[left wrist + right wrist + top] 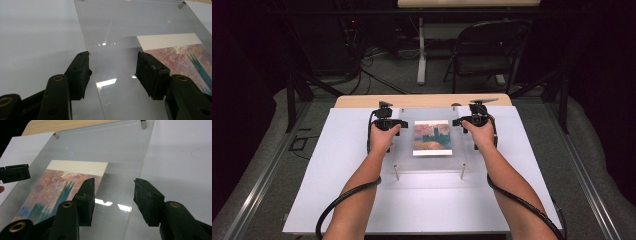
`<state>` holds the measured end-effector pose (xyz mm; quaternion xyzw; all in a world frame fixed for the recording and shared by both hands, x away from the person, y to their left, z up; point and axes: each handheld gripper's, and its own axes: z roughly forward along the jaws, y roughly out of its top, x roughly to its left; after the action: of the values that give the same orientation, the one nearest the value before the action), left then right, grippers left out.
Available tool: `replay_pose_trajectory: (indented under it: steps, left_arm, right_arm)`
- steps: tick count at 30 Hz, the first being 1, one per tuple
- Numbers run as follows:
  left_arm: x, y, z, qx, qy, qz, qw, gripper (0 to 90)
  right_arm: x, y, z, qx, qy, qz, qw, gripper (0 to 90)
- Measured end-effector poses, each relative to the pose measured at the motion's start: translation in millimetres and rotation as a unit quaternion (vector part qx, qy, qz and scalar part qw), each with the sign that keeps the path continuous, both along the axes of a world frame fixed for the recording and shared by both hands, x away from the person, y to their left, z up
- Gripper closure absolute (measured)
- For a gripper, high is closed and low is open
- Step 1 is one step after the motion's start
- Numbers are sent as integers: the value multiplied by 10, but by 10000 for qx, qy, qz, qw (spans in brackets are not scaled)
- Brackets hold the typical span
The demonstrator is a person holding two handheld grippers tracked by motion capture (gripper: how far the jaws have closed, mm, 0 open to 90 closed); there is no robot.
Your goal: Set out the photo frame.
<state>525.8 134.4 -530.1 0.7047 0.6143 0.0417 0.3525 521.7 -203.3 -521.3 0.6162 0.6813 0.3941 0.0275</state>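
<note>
In the high view, a clear acrylic sheet [430, 142] is seen lying on a white board [337, 190] on the table [357, 100], with a painted print [432, 137] under its middle and small metal standoffs [396, 172] at its corners. The left claw [385, 121] is held at the sheet's left edge and the right claw [472, 120] at its right edge, one hand on each. In the left gripper view, the left claw [113, 65] is shown spread, its jaws straddling the sheet's edge with nothing pinched between them; the print [185, 60] is seen through the acrylic sheet [120, 30] to the right. In the right gripper view, the right claw [113, 192] is likewise spread across the opposite edge of the sheet [110, 150], nothing being gripped, and the print [60, 187] lies beneath the plastic to the left, with the other claw's jaw tip seen at the far side. The step in hand is judged to be the lining-up of both claws on the sheet's two side edges. The next move would call for both claws to be closed on the edges together, so that the sheet can be lifted level off the print.
</note>
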Motion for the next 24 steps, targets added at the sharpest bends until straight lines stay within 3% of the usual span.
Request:
replay_pose_trajectory:
  steps: [8, 24]
  left_arm:
    - [13, 24, -21, -133, 56, -22, 9999, 458]
    - [30, 17, -52, -266, 103, 16, 9996, 414]
  right_arm:
    - [20, -31, -36, 174, 146, -33, 9997, 508]
    - [28, -8, -123, 147, 308, -29, 9994, 484]
